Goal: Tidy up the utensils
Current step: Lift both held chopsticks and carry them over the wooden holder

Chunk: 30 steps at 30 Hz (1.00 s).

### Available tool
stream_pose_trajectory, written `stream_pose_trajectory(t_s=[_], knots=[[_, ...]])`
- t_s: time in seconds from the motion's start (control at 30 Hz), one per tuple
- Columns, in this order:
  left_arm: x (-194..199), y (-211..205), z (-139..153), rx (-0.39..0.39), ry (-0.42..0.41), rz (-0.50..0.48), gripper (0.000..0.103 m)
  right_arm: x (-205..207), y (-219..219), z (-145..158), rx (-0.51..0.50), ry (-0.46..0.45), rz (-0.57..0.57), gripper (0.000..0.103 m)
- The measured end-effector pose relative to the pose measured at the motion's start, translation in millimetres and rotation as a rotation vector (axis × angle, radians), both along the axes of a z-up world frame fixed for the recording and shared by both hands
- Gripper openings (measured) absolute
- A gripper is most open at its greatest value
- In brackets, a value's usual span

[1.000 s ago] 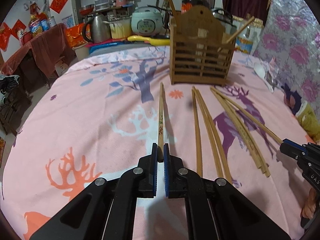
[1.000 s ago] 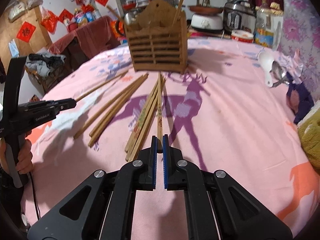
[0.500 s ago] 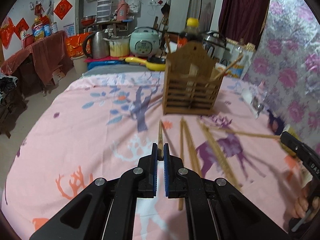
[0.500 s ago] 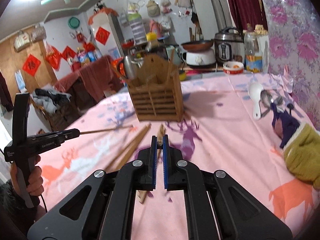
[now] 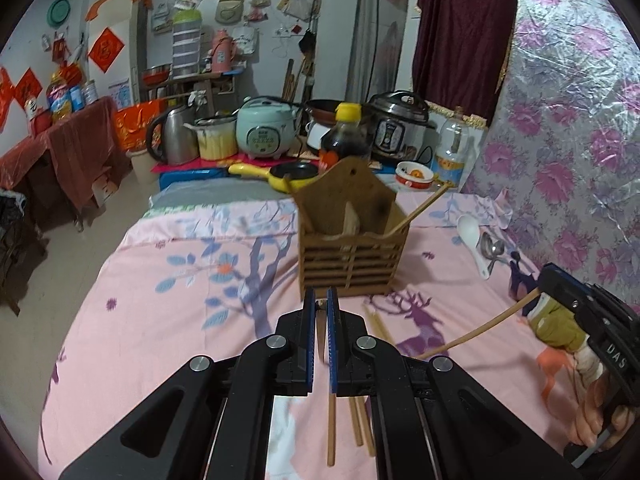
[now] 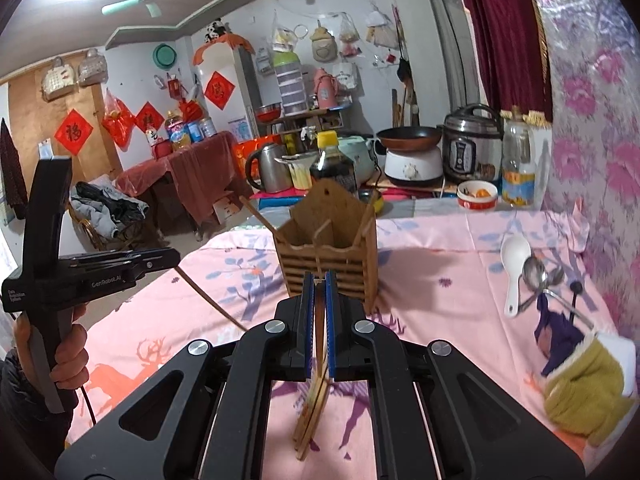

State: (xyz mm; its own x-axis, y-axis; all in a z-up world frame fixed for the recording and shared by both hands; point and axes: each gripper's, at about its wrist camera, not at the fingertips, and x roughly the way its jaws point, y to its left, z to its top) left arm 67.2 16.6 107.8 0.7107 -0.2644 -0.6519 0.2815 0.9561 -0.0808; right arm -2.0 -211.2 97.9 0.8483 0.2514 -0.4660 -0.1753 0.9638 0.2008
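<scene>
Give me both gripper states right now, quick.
Left gripper: closed on one chopstick, lifted off the table.
Right gripper: closed on one chopstick, also lifted.

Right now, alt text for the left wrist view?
The left gripper, shut on a single wooden chopstick, is raised above a pink printed tablecloth, facing a slatted wooden utensil holder. At right, the right gripper holds another chopstick in the air. More chopsticks lie on the cloth below; spoons lie far right.
</scene>
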Motion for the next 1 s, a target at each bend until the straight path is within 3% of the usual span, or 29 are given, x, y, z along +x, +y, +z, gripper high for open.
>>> stream_pose_trajectory(t_s=[0.23,0.37,0.5,0.7,0.87,1.0], knots=[[26,-19,46,0.001,-0.077,-0.007,0.006,21,5,28,-0.021,-0.051,0.004,0.006],[45,-23,79,-0.036,-0.154,0.013,0.006,36,5,53,-0.020,-0.120,-0.019,0.006],[65,-26,93,-0.064,-0.191,0.034,0.006,56,6,73,-0.018,-0.181,-0.051,0.006],[108,-37,72,-0.054,-0.174,0.058,0.006,97,11,70,-0.033,-0.201,-0.081,0.006],[133,-36,27,-0.063,-0.070,0.044,0.006,138,17,32,-0.038,-0.095,-0.063,0.011],[136,-27,5,-0.057,-0.017,0.050,0.012,148,15,12,-0.010,-0.041,-0.062,0.006]])
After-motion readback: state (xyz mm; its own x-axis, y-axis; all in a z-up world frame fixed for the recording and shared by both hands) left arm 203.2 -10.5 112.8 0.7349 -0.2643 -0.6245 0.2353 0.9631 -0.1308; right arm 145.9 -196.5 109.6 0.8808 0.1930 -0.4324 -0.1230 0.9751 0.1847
